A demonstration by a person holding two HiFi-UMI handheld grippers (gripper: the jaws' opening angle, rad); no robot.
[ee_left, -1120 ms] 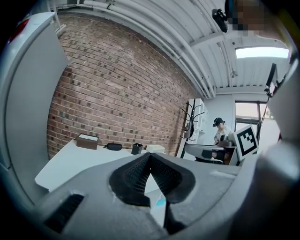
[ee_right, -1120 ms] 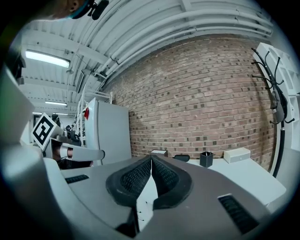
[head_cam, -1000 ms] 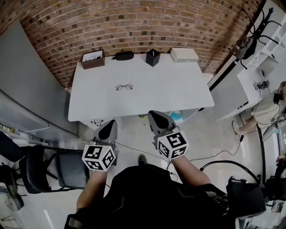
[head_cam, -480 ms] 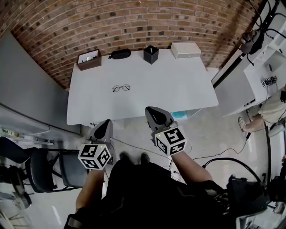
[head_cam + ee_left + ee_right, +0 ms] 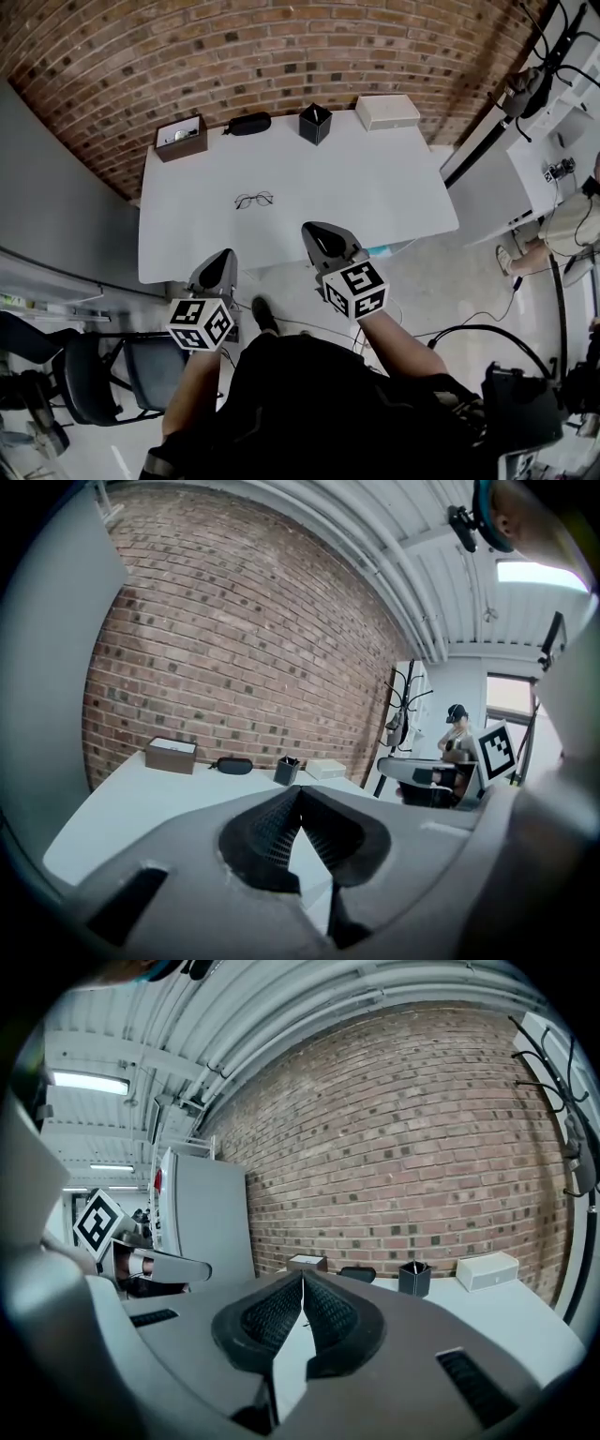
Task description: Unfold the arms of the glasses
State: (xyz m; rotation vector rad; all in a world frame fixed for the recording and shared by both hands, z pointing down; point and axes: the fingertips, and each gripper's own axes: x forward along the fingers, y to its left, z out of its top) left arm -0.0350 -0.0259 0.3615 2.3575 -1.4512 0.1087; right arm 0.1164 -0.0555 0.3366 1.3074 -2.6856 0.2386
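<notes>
- Glasses [image 5: 254, 200]: lying on the white tabletop [image 5: 375, 178], left of its middle.
- Left tongs [image 5: 225, 255]: closed, empty, near the tabletop's front edge.
- Right tongs [image 5: 309, 231]: closed, empty, well apart from the glasses.

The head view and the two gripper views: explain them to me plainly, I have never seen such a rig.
No robot here: a person faces a white table with a hand-held gripper in each hand, a two-jaw pincer. The head view comes from a camera on the person's head, looking down; it shows the left hand-held gripper and the right hand-held gripper. The other two pictures come from cameras riding on each gripper, looking along its jaws. Both pairs of jaws are shut, with nothing between them. On the table lie the glasses, touched by neither gripper, and along the brick wall a brown box, a black case, a black cup and a white box.
</notes>
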